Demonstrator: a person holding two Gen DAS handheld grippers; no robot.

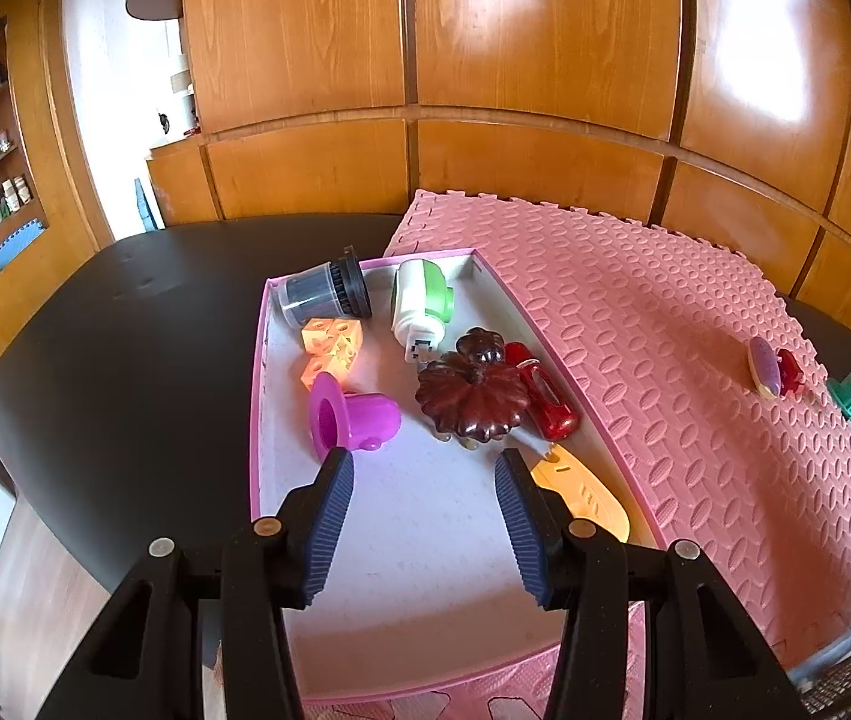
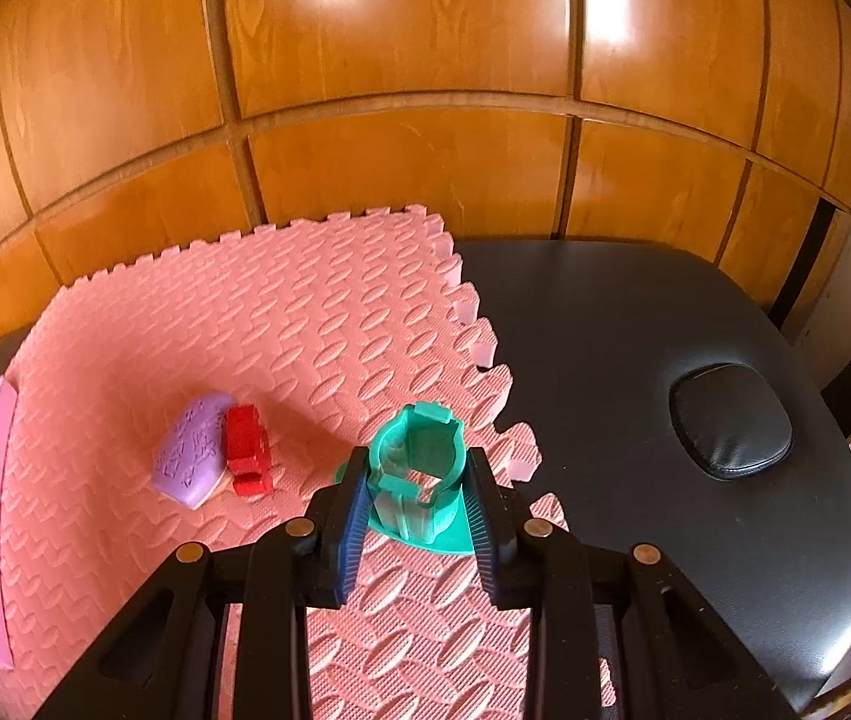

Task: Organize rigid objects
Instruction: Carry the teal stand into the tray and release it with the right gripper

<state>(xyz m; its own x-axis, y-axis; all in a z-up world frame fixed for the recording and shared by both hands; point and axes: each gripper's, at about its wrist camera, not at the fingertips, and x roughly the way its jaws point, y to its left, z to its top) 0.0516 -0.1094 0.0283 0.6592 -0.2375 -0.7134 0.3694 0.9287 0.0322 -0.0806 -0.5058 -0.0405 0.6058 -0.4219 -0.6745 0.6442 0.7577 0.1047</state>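
Right wrist view: a black padded table (image 2: 635, 324) carries a pink embossed foam puzzle mat (image 2: 281, 324), on which the right gripper (image 2: 416, 489) has its ribbed blue pads clamped on a teal plastic ring-shaped holder (image 2: 419, 468), near a lilac oval soap-like block (image 2: 188, 456) touching a red plastic block (image 2: 248, 450). Left wrist view: the left gripper (image 1: 425, 465) hangs spread apart over a shallow pink-rimmed white tray (image 1: 425, 540) holding a glossy dark-brown scalloped pumpkin-shaped lid (image 1: 472, 396) and a magenta plastic cup (image 1: 353, 417) lying on its side.

Embossed pink foam mat (image 2: 305, 330), glossy wood panelling (image 2: 401, 60), matt black leather table (image 2: 635, 330)
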